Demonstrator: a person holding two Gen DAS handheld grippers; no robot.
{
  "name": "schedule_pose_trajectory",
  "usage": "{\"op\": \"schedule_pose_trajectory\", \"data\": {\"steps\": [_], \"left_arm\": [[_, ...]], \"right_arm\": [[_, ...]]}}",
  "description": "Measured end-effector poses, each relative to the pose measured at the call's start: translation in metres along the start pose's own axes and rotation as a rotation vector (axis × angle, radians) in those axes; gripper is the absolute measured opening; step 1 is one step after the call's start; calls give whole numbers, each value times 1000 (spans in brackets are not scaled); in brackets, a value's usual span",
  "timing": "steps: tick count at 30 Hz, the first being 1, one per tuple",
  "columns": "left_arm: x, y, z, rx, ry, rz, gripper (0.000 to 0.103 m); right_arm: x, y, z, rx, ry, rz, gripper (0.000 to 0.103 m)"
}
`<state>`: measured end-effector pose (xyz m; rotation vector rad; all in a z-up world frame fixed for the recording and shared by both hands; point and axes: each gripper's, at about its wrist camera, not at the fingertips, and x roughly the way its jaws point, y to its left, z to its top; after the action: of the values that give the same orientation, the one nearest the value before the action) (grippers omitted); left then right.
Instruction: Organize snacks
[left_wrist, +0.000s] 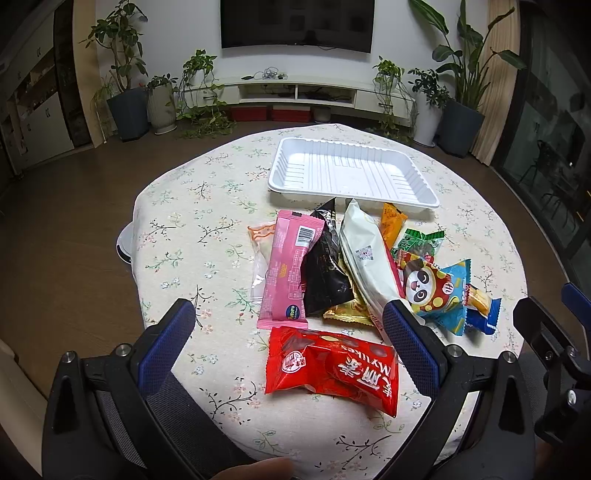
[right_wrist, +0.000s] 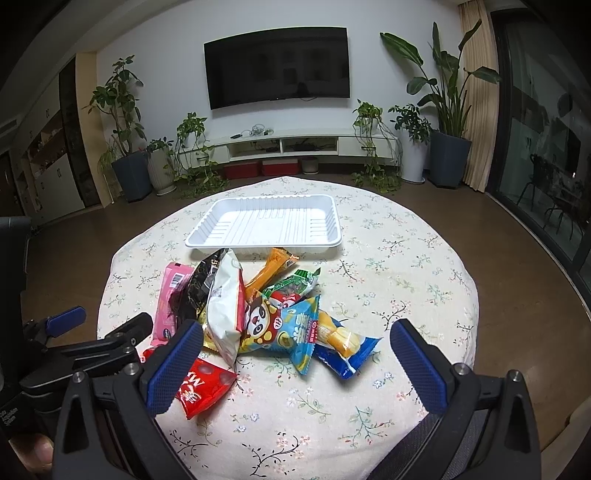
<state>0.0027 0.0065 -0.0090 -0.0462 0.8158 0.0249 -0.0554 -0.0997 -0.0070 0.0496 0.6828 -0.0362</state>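
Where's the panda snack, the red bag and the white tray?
panda snack (left_wrist: 424, 284), left wrist view, on the panda's face.
red bag (left_wrist: 332, 369), left wrist view, middle of the wrapper.
white tray (right_wrist: 264, 242), right wrist view, near rim.

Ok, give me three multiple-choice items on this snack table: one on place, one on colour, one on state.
1. Where is the white ribbed plastic tray?
A. beyond the snack pile
B. under the pile
C. on the floor

2. What colour is the Mylikes snack packet, nearest the left gripper?
A. green
B. red
C. white

3. What state is the right gripper in?
A. shut on a packet
B. shut on nothing
C. open

Key: 1 A, the tray lies on the floral tablecloth past the packets. 2 B, its wrapper is red. 3 C, its blue pads stand wide apart, holding nothing.
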Motion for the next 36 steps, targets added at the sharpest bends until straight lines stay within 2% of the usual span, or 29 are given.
{"op": "schedule_pose_trajectory", "data": {"steps": [36], "left_arm": [[3, -1, -6, 8, 10, 1, 103]], "right_arm": [[3, -1, -7, 4, 17, -4, 103]]}}
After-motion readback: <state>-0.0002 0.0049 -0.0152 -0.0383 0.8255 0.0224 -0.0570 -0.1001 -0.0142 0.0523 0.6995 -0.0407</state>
